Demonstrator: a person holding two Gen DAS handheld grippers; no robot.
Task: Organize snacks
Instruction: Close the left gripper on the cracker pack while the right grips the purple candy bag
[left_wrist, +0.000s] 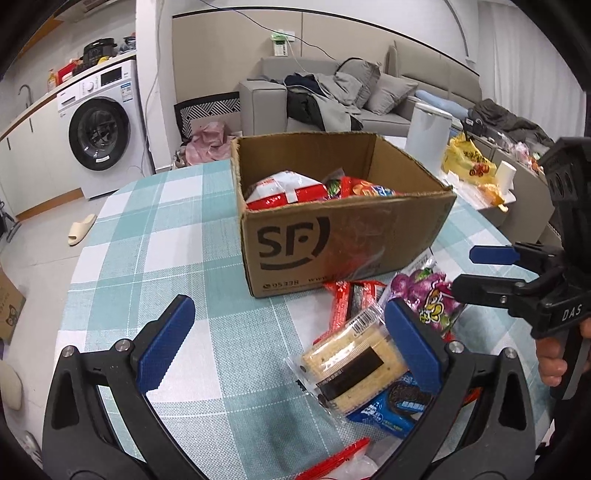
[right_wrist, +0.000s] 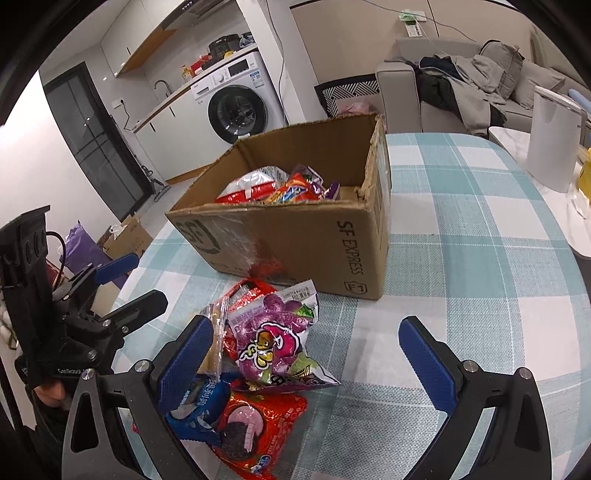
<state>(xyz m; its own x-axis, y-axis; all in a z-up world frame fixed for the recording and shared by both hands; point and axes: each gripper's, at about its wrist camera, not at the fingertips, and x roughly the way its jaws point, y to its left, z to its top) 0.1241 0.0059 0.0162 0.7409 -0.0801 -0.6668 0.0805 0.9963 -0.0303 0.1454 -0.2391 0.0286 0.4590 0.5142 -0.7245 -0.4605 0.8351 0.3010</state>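
Observation:
An open cardboard SF box (left_wrist: 343, 236) (right_wrist: 295, 236) stands on the checked tablecloth and holds several snack packets (left_wrist: 295, 188) (right_wrist: 273, 186). In front of it lies a loose pile: a clear cracker packet (left_wrist: 351, 365), a blue Oreo pack (left_wrist: 391, 406) (right_wrist: 199, 406), a purple candy bag (left_wrist: 428, 299) (right_wrist: 269, 339), a red Oreo pack (right_wrist: 258, 432) and a small red bar (left_wrist: 347, 299). My left gripper (left_wrist: 288, 347) is open and empty, its right finger beside the crackers. My right gripper (right_wrist: 306, 358) is open and empty over the pile; it also shows in the left wrist view (left_wrist: 476, 269).
The table (left_wrist: 155, 236) (right_wrist: 480, 258) is round with edges close by. A white kettle (left_wrist: 428, 136) (right_wrist: 554, 136), a yellow bag (left_wrist: 469, 162) and a white cup (left_wrist: 506, 177) stand beyond the box. A sofa and washing machine are in the background.

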